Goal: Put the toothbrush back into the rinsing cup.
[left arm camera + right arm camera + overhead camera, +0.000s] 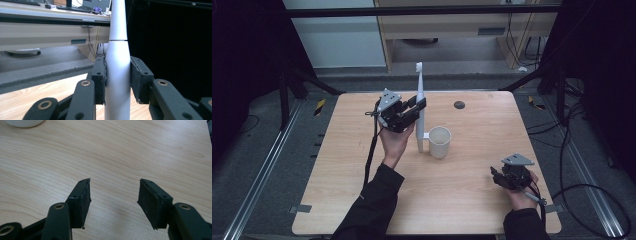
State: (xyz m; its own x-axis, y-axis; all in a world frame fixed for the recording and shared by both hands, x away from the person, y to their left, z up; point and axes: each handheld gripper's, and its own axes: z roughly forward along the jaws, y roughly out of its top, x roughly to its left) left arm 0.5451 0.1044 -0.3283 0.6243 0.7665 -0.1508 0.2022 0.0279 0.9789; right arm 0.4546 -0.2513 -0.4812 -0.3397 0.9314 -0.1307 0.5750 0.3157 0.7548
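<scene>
While the left gripper hovers over the far-left part of the pale wooden table, its two black jaws are closed around the tall, slim white plastic post, which stands upright near the table's middle. In the left gripper view the post rises between the foam pads, with both pads pressed against its rounded sides just below a seam where it narrows. A short arm at the post's foot joins it to a white cylindrical cup, which sits just to its right on the table. The right gripper rests low at the near-right part of the table, well apart from the post and cup. In the right gripper view its jaws stand wide apart with nothing between them, bare wood grain showing below the pads.
</scene>
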